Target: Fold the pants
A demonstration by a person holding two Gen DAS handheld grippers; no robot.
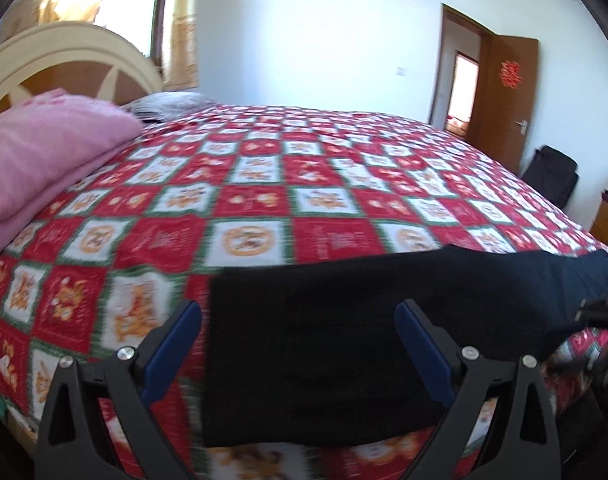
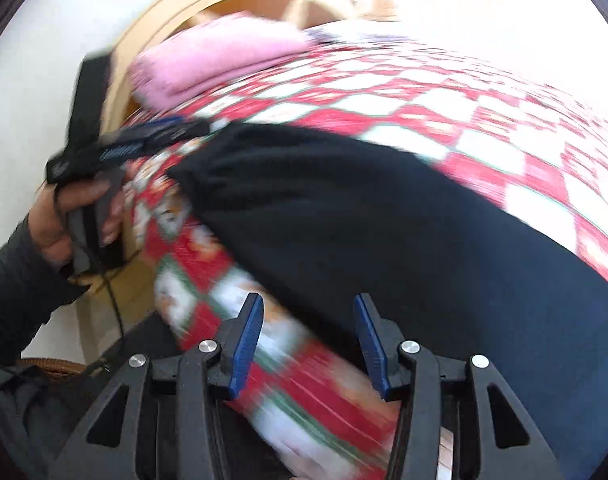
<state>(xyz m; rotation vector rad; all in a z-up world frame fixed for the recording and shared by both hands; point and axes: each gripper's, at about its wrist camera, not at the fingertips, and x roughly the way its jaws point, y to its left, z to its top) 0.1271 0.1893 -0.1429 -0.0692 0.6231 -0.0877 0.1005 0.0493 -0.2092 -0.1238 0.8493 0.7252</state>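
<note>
Left gripper (image 1: 298,322) tilts down over the near edge of the bed, blue fingers (image 1: 176,344) spread wide with nothing pinched. The dark pants (image 1: 343,340) lie flat on the checked bedspread (image 1: 244,184), filling the gap between those fingers and running off toward three o'clock. In the right wrist view, the right gripper (image 2: 307,320) also angles down, jaws parted about halfway and gripping nothing; the pants sit at its one o'clock, reaching up to eleven, and the bedspread's edge shows between the pads. At nine o'clock the person's left hand (image 2: 70,216) wraps the other tool's handle, dark sleeve (image 2: 20,276) below it. A pink folded blanket (image 1: 44,148) rests at ten o'clock by the headboard (image 1: 64,56).
</note>
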